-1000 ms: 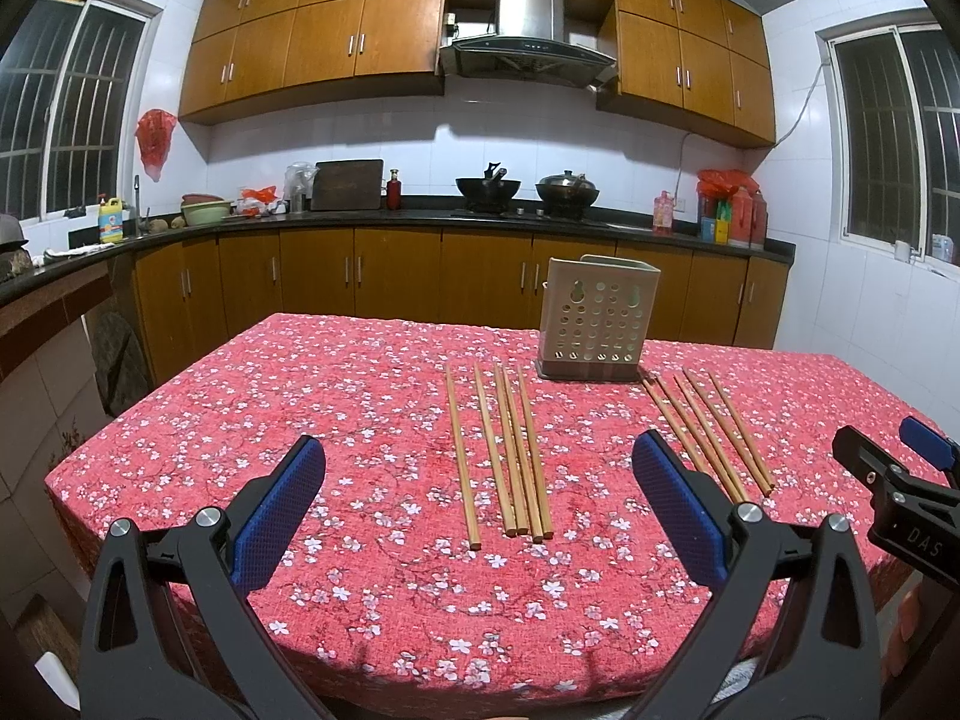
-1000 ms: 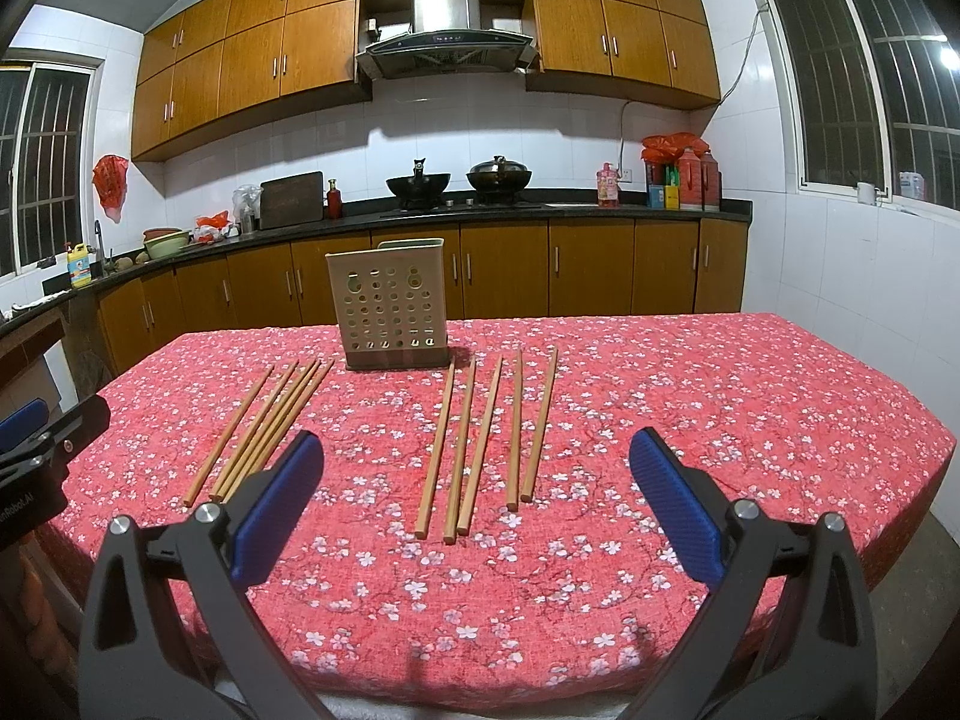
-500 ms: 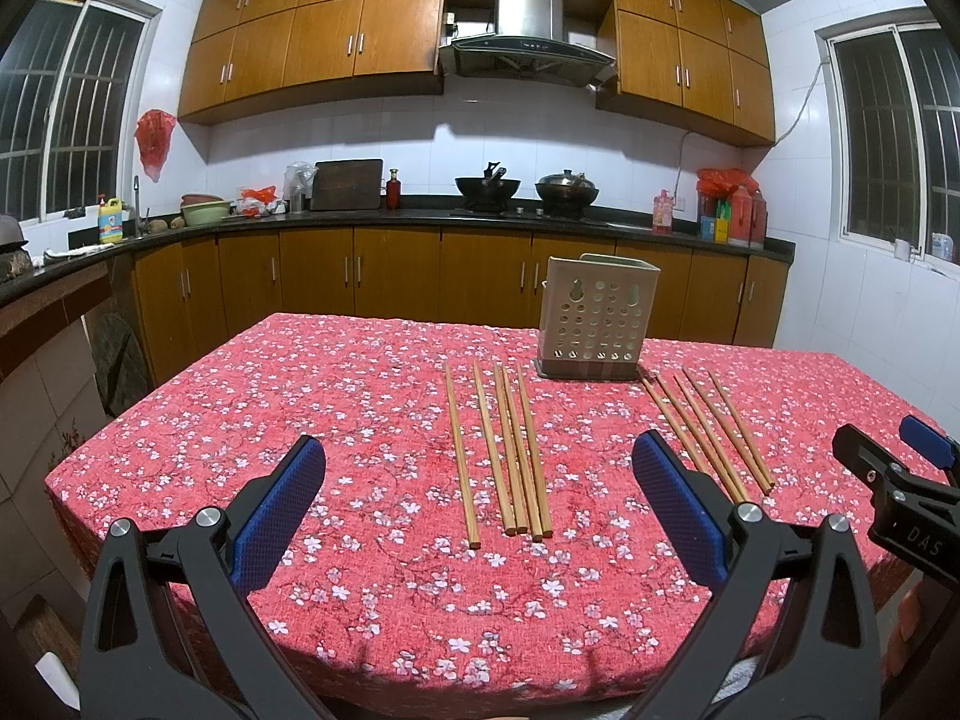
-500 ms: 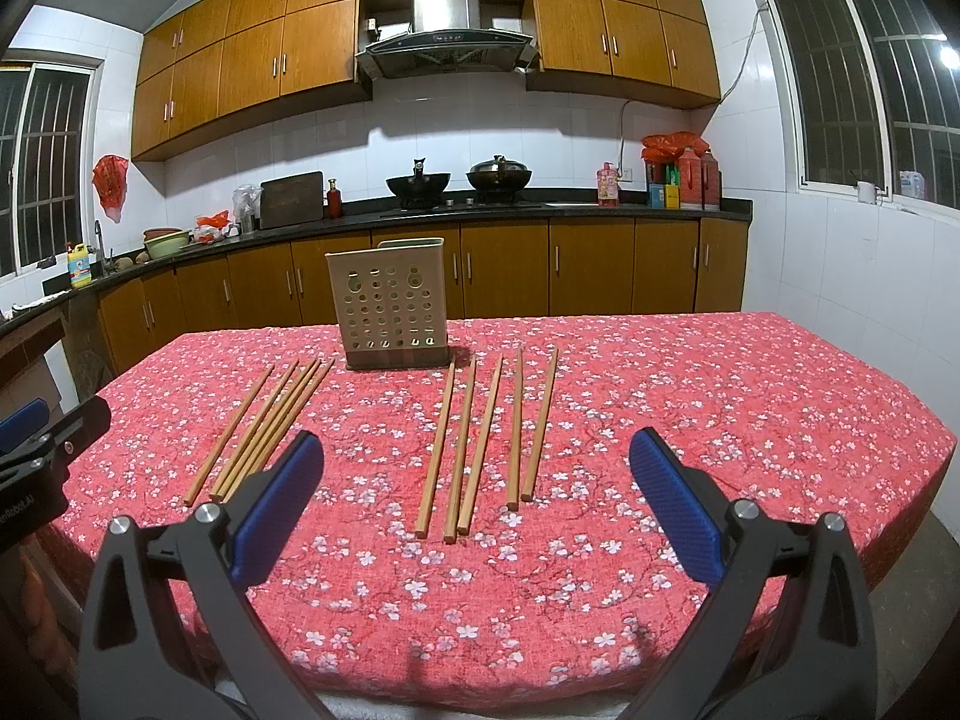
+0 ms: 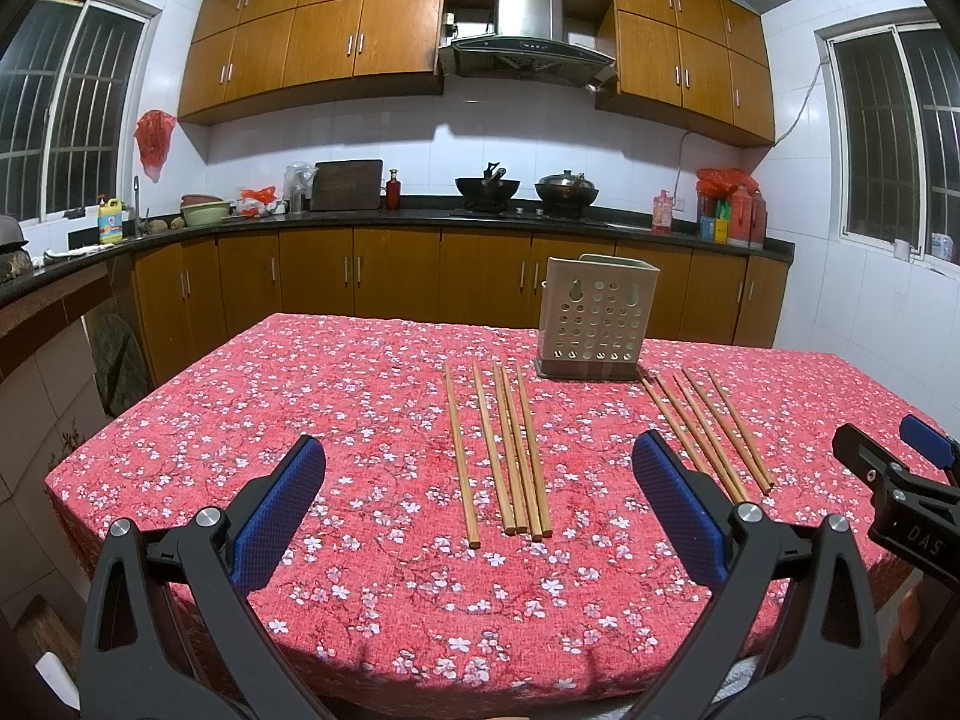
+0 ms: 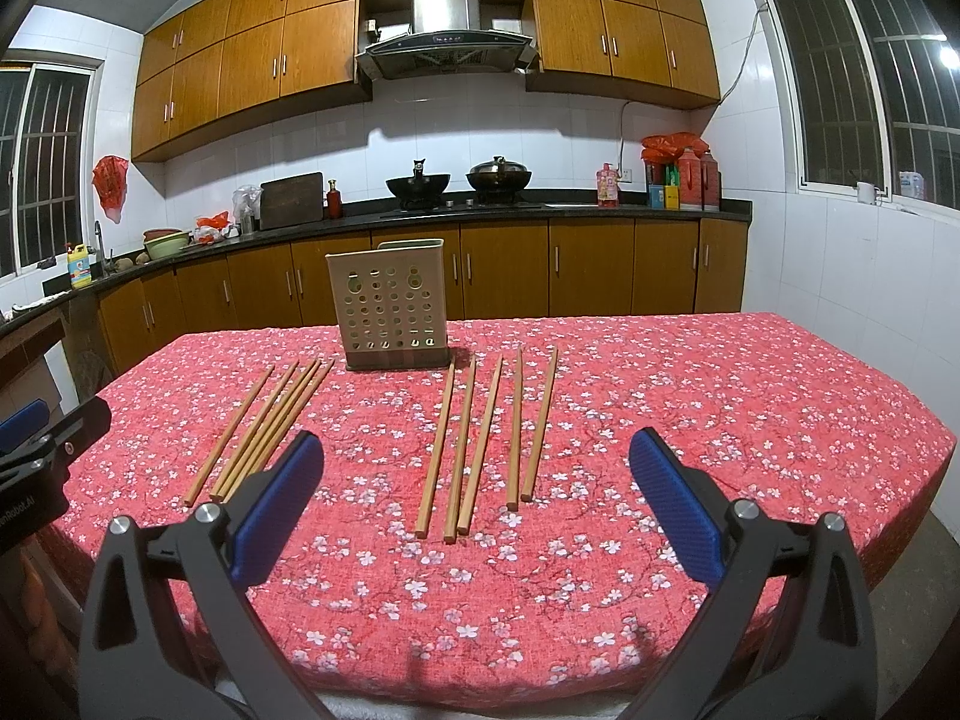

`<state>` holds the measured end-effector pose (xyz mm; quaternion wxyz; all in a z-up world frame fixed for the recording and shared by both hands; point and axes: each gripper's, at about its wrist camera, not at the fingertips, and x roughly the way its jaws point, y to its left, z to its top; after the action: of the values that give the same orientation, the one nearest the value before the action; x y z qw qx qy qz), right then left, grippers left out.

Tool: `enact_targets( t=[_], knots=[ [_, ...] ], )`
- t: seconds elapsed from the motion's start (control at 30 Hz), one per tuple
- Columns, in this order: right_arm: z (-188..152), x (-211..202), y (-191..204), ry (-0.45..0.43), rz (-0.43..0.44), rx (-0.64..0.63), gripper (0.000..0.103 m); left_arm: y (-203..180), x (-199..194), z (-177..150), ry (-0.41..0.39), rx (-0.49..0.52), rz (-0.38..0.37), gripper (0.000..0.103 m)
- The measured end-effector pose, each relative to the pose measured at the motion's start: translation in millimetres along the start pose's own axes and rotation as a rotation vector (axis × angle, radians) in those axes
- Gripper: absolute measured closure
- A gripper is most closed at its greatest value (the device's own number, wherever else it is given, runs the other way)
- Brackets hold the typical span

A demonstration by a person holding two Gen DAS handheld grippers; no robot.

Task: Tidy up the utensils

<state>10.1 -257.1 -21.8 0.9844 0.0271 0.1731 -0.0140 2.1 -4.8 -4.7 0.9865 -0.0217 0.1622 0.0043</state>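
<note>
Two groups of several wooden chopsticks lie flat on a red floral tablecloth. The left group (image 5: 501, 450) (image 6: 264, 423) and the right group (image 5: 705, 426) (image 6: 486, 444) flank a beige perforated utensil holder (image 5: 594, 318) (image 6: 390, 306) standing upright at the far side. My left gripper (image 5: 480, 516) is open and empty, hovering near the table's front edge before the left group. My right gripper (image 6: 477, 510) is open and empty before the right group. Each gripper shows at the edge of the other's view, the right one (image 5: 900, 498) and the left one (image 6: 36, 456).
The table (image 5: 300, 396) (image 6: 750, 396) is covered by the red cloth and drops off at the front edge. Kitchen counters with wooden cabinets (image 5: 390, 270) run behind, carrying woks, bottles and bowls. White tiled walls and barred windows stand at both sides.
</note>
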Motion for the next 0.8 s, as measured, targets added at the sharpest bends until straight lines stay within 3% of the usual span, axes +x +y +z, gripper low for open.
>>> enact_targets(
  t=[0.8],
  knots=[
    [-0.2,5.3,-3.5,0.013,-0.003,0.003,0.004,-2.3,5.9,-1.9,0.009,-0.008,0.004,0.002]
  ],
)
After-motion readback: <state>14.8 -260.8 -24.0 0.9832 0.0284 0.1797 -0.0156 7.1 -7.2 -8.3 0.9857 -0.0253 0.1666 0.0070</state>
